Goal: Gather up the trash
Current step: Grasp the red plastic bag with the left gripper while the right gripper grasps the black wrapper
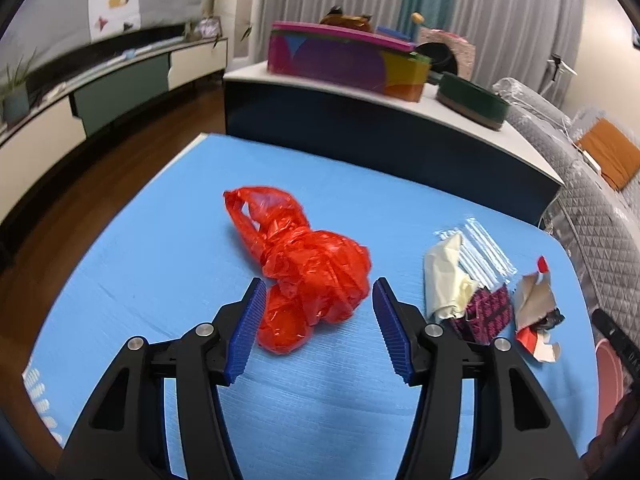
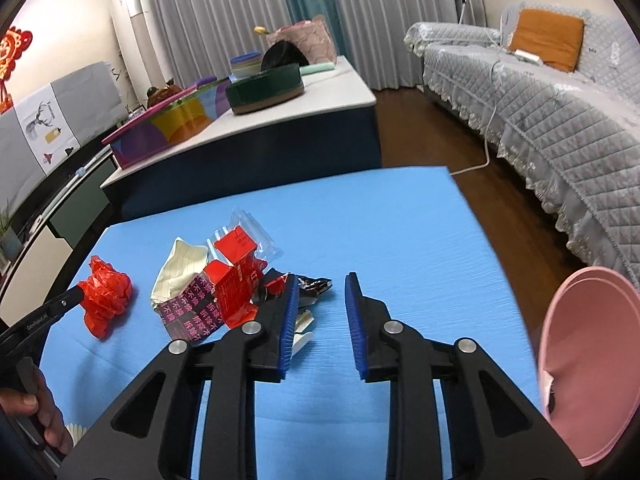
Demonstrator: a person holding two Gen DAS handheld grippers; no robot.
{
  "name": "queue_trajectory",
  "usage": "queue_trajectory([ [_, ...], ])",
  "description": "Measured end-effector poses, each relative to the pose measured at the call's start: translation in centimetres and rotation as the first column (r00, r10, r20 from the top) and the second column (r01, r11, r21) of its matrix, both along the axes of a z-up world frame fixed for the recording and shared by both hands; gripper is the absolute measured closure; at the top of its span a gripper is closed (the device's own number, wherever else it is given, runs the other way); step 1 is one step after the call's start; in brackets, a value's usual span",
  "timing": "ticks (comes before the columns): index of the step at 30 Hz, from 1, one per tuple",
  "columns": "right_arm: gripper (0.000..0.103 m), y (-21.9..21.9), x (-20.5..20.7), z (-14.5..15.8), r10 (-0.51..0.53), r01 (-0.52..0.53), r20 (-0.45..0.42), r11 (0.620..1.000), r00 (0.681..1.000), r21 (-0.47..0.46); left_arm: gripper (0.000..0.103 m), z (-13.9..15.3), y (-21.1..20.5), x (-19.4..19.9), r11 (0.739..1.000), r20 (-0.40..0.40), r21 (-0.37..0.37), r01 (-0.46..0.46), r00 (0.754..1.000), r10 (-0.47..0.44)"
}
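Note:
A crumpled red plastic bag [image 1: 304,268] lies on the blue table [image 1: 160,248]. My left gripper [image 1: 319,294] is open, its jaws on either side of the bag's near end. To its right lies a trash pile: a cream paper [image 1: 446,280], a clear plastic bag [image 1: 484,252], a dark patterned wrapper [image 1: 490,310] and torn red-and-white packaging [image 1: 536,312]. In the right wrist view the red bag [image 2: 106,298] sits at far left and the pile, with red cartons [image 2: 232,276], lies ahead to the left. My right gripper [image 2: 320,290] is open and empty, just right of the pile.
A pink bin [image 2: 588,356] stands at the table's right edge. Behind the table is a dark counter [image 1: 400,140] with a colourful box [image 1: 344,60] and a green round tin [image 1: 472,98]. A grey sofa [image 2: 540,112] runs along the right. Wooden floor surrounds the table.

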State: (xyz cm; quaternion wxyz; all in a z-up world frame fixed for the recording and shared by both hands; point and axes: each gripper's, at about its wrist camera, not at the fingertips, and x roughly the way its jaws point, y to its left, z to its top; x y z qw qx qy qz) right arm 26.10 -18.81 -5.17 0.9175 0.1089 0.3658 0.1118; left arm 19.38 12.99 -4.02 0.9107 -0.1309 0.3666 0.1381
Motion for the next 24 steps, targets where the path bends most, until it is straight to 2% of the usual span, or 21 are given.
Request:
queue_trajectory([
  [2, 0.075, 0.5, 0.7, -0.7, 0.006, -0.006, -0.015, 1.000, 1.000, -0.003, 0.048, -0.3, 0.2, 0.3, 1.000, -0.006, -0.007, -0.005, 1.000, 0.005],
  [4, 0.068, 0.8, 1.2, -1.2, 0.011, -0.011, -0.027, 1.000, 1.000, -0.006, 0.048, -0.5, 0.3, 0.6, 1.000, -0.007, -0.010, -0.007, 1.000, 0.007],
  [6, 0.066, 1.0, 1.7, -1.7, 0.012, -0.012, -0.041, 1.000, 0.999, -0.003, 0.048, -0.6, 0.3, 0.9, 1.000, -0.010, -0.016, -0.008, 1.000, 0.008],
  [20, 0.065, 2.6, 4.0, -4.1, 0.052, -0.053, -0.113, 0.999, 0.992, -0.002, 0.048, -1.9, 0.2, 2.8, 1.000, -0.051, -0.028, -0.003, 0.999, 0.001],
  [21, 0.065, 2.6, 4.1, -4.2, 0.057, -0.058, -0.116, 0.998, 0.992, -0.002, 0.048, -1.8, 0.2, 2.8, 1.000, -0.052, -0.026, -0.002, 0.999, 0.000],
  [23, 0.067, 2.7, 4.2, -4.3, 0.060, -0.061, -0.121, 0.998, 0.991, -0.002, 0.058, -1.7, 0.2, 2.7, 1.000, -0.050, -0.021, -0.003, 0.999, 0.002],
  [24, 0.072, 2.7, 4.2, -4.3, 0.062, -0.063, -0.123, 0.998, 0.990, -0.002, 0.062, -1.7, 0.2, 2.7, 1.000, -0.049, -0.015, -0.003, 0.999, 0.002],
])
